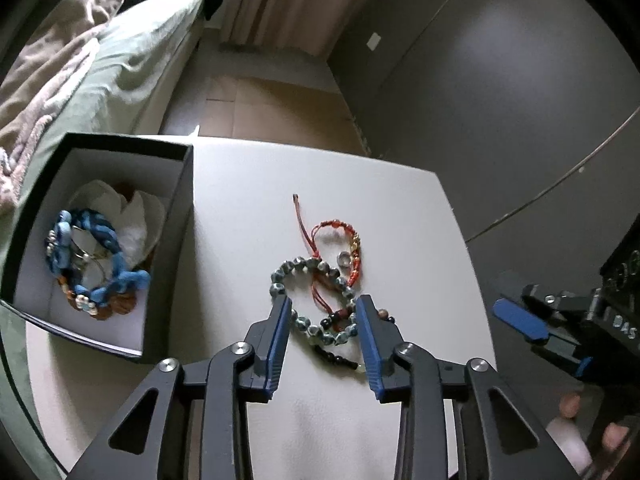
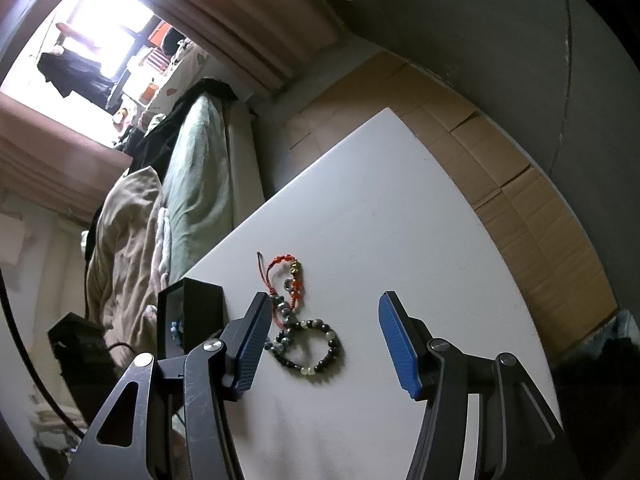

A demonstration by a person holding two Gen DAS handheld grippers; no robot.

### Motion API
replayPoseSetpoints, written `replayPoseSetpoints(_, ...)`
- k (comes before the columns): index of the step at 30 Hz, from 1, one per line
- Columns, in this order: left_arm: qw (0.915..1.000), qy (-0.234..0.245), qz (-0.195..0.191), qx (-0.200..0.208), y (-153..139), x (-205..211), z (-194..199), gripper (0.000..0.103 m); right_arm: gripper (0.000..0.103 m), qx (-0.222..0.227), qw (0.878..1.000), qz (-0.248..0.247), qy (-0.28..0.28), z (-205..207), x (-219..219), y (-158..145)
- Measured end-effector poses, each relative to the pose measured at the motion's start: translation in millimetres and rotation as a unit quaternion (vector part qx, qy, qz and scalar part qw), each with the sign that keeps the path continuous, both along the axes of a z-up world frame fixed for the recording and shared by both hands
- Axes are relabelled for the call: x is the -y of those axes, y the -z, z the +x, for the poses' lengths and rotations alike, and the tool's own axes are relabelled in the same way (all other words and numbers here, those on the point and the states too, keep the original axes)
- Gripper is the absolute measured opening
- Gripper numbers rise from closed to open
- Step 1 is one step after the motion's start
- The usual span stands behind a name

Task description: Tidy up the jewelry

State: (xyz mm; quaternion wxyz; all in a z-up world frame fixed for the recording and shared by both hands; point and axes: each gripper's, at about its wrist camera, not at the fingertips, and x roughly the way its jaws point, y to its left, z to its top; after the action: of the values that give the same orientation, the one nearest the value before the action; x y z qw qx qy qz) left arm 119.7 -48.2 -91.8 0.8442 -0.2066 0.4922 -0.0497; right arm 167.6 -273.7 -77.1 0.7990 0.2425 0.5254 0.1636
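Observation:
A pile of jewelry lies on the white table (image 1: pixel 248 184): a grey-blue bead bracelet (image 1: pixel 304 268), a red cord bracelet (image 1: pixel 348 240), a small silver ring (image 1: pixel 343 258) and a dark bead bracelet (image 1: pixel 340 356). My left gripper (image 1: pixel 323 312) is open, its jaws on either side of the grey-blue bracelet, just above it. A black box (image 1: pixel 176 216) at the left holds blue braided jewelry (image 1: pixel 100 256). My right gripper (image 2: pixel 324 316) is open and empty over the table; the dark bead bracelet (image 2: pixel 320 344) lies between its fingers, the box (image 2: pixel 200 308) to their left.
A bed with green sheets (image 1: pixel 132 64) and a beige blanket (image 2: pixel 124 240) stands beyond the table's left side. Cardboard sheets (image 2: pixel 500 168) cover the floor beyond the table. A grey wall (image 1: pixel 500 80) lies to the right.

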Motion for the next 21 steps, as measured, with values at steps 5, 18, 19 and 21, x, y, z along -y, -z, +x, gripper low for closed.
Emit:
replayPoseSetpoints(5, 0.9999, 0.003, 0.009, -0.01, 11.4, 7.7, 7.4, 0.031, 0.056, -0.001, 1.0, 0.003, 0.003, 0.5, 1.9, 0.0)
replayPoseSetpoints(18, 0.9967, 0.01, 0.072, -0.037, 30.4, 23.6, 13.1, 0.026, 0.056, -0.004, 1.0, -0.002, 0.0, 0.4, -4.4, 1.1)
replayPoseSetpoints(19, 0.9967, 0.009, 0.071, -0.038, 30.5, 23.5, 13.3, 0.026, 0.056, -0.005, 1.0, -0.004, -0.001, 0.5, -6.3, 1.7)
replayPoseSetpoints(21, 0.997, 0.008, 0.066, -0.038, 30.5, 21.1, 13.4, 0.024, 0.056, -0.006, 1.0, -0.007, -0.002, 0.3, -9.5, 2.8)
